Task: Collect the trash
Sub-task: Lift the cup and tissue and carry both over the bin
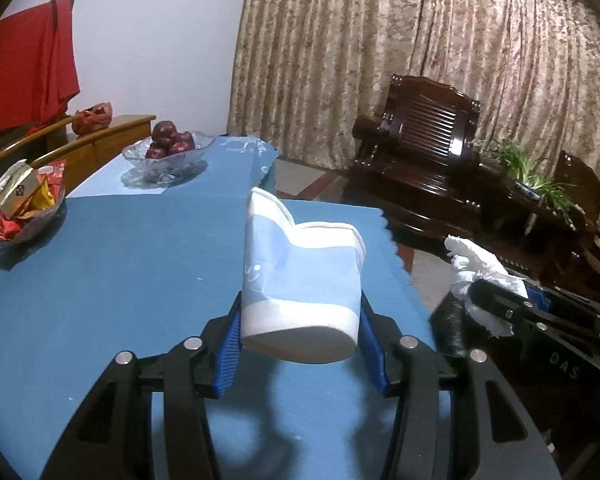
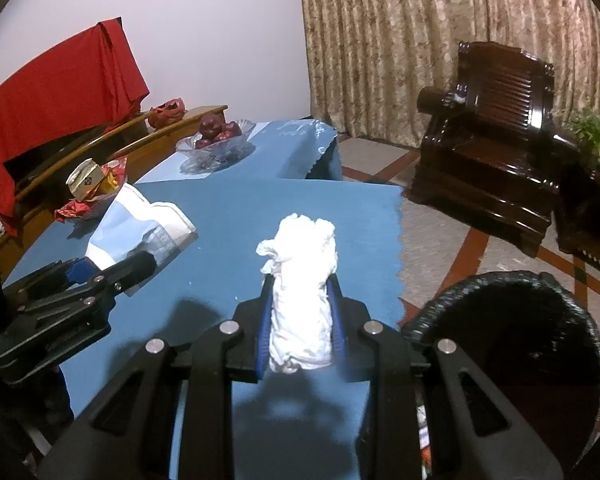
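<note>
Now the left gripper (image 1: 300, 316) is clamped on a crushed paper cup (image 1: 300, 280), blue with white bands, its blue pads pressing both sides and its flattened mouth pointing away toward twelve o'clock. The cup hangs clear above the blue table (image 1: 120, 264). In the right wrist view the right gripper (image 2: 300, 320) is closed on a crumpled white tissue (image 2: 302, 280), which stands up between the pads and bulges out beyond them. A bin (image 2: 520, 340) with a black liner sits off the table's edge at about four o'clock of that gripper, its mouth open. The left gripper with the cup shows at nine o'clock in that same view.

Farther back on the table, at ten o'clock in the left wrist view, a dish (image 1: 24, 216) holds wrappers and a small carton. Beyond it, near eleven o'clock, a glass bowl (image 1: 168, 152) holds dark red fruit. A dark wooden chair (image 1: 424, 148) stands before the curtain (image 1: 380, 40) at two o'clock.
</note>
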`<action>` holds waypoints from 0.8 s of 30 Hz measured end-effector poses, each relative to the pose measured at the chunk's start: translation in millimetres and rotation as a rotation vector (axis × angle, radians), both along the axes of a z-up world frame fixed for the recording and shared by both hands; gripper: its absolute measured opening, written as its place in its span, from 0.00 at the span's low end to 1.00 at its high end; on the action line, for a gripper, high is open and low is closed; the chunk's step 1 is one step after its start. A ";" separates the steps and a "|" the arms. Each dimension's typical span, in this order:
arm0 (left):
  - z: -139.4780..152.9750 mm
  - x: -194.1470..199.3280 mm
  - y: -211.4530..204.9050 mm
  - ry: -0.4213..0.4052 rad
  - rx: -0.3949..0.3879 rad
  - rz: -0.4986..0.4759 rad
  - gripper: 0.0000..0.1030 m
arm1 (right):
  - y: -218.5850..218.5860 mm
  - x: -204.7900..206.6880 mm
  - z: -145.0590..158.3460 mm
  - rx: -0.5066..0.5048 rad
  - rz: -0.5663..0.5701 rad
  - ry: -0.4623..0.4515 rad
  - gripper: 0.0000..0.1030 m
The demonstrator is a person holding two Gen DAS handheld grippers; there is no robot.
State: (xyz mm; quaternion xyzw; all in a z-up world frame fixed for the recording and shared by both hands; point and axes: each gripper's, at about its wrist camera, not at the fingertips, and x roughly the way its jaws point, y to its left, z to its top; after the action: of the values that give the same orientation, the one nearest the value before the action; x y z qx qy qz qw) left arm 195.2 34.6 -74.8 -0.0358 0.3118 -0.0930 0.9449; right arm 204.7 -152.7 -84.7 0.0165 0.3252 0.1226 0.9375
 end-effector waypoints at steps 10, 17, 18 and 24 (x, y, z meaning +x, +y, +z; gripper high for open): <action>15.2 -31.5 -49.0 -0.031 -0.019 -0.076 0.49 | -46.1 -44.6 15.5 -0.011 -0.069 -0.033 0.23; 21.7 -45.8 -86.6 -0.048 -0.024 -0.147 0.49 | -84.2 -69.0 17.9 -0.024 -0.136 -0.039 0.23; 22.1 -48.0 -94.5 -0.050 -0.026 -0.164 0.49 | -88.2 -71.5 17.7 -0.025 -0.143 -0.040 0.23; 20.6 -55.4 -126.3 -0.052 -0.022 -0.238 0.49 | -123.2 -89.4 15.0 -0.031 -0.210 -0.041 0.23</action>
State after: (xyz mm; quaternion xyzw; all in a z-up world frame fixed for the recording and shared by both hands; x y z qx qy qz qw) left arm 139.8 -91.7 -54.1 -0.0066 0.2881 -0.2087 0.9345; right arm 115.3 -275.9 -69.7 0.0334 0.3043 0.0189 0.9518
